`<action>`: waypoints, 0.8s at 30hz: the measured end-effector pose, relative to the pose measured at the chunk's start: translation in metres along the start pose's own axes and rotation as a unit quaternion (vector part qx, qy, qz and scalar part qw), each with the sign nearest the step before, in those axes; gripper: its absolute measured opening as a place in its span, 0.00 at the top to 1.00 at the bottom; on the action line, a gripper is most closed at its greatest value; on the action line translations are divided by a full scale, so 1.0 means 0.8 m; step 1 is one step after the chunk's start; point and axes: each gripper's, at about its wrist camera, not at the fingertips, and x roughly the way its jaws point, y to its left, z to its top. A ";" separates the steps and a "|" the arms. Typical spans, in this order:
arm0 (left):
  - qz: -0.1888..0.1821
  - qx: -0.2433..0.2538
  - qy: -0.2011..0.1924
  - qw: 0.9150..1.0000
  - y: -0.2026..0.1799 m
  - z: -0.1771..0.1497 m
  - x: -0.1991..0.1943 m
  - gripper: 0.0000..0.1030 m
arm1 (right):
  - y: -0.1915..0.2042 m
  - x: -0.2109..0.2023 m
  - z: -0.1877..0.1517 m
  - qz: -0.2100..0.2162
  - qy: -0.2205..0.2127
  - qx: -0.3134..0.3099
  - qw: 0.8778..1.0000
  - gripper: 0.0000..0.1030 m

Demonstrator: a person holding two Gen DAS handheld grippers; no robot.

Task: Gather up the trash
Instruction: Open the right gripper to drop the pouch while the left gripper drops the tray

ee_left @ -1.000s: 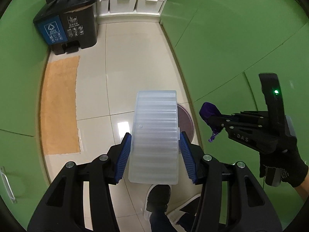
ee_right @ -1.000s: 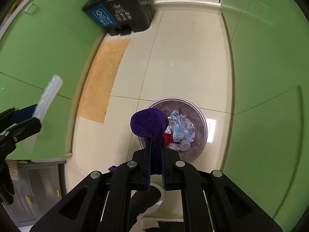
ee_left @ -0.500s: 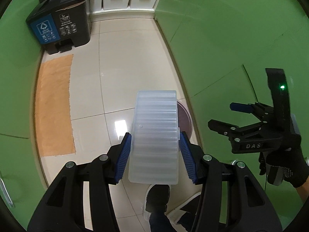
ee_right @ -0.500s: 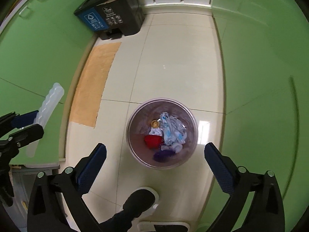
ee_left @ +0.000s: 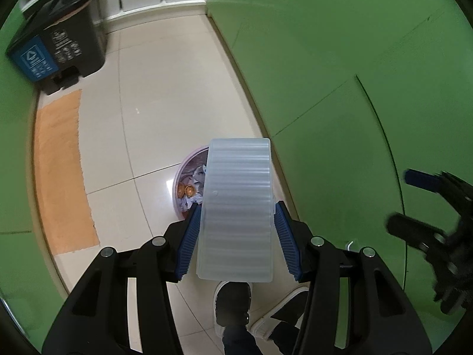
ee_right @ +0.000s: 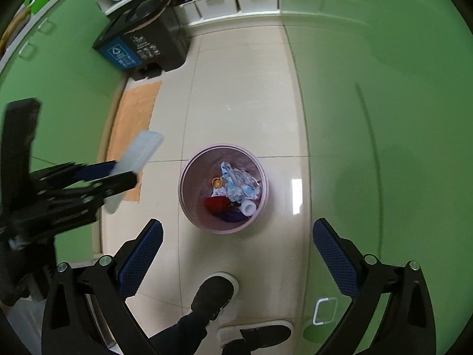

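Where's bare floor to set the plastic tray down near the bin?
Bare tile lies between the orange mat and the pink waste bin, and beyond the bin toward the black recycling bin. Crowded: the person's shoes just below the bin.

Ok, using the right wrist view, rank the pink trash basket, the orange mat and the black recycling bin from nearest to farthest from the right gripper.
From the right gripper:
1. Pink trash basket, on the floor just ahead.
2. Orange mat, ahead to the left by the green wall.
3. Black recycling bin, at the room's far left end.
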 end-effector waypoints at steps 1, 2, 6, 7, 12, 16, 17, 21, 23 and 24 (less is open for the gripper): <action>0.000 0.005 0.005 1.000 -0.004 0.004 0.009 0.51 | -0.004 -0.003 -0.003 -0.001 -0.003 0.005 1.000 0.06; -0.001 0.008 0.007 1.000 -0.007 0.005 0.016 0.51 | -0.008 -0.005 -0.005 -0.002 -0.004 0.007 1.000 0.06; 0.000 0.021 0.017 1.000 -0.019 0.014 0.042 0.50 | -0.021 -0.003 -0.014 -0.002 -0.008 0.022 1.000 0.06; 0.000 0.024 0.019 1.000 -0.020 0.017 0.047 0.50 | -0.025 -0.001 -0.016 0.000 -0.008 0.027 1.000 0.06; -0.002 0.031 0.029 0.999 -0.022 0.022 0.068 0.49 | -0.034 0.002 -0.025 0.004 -0.010 0.041 0.999 0.06; -0.006 0.028 0.027 0.999 -0.020 0.025 0.074 0.03 | -0.038 0.004 -0.029 0.007 -0.011 0.049 0.999 0.06; -0.004 0.027 0.024 0.999 -0.020 0.025 0.073 0.03 | -0.038 0.004 -0.029 0.007 -0.011 0.050 0.999 0.06; 0.005 0.014 0.033 0.999 -0.016 0.025 0.069 0.03 | -0.035 -0.001 -0.029 0.009 -0.013 0.052 0.999 0.06; 0.009 0.012 0.034 0.999 -0.019 0.024 0.058 0.03 | -0.034 -0.007 -0.027 0.010 -0.013 0.050 0.999 0.06; 0.012 0.011 0.034 0.999 -0.020 0.024 0.050 0.03 | -0.032 -0.012 -0.026 0.012 -0.014 0.050 0.999 0.06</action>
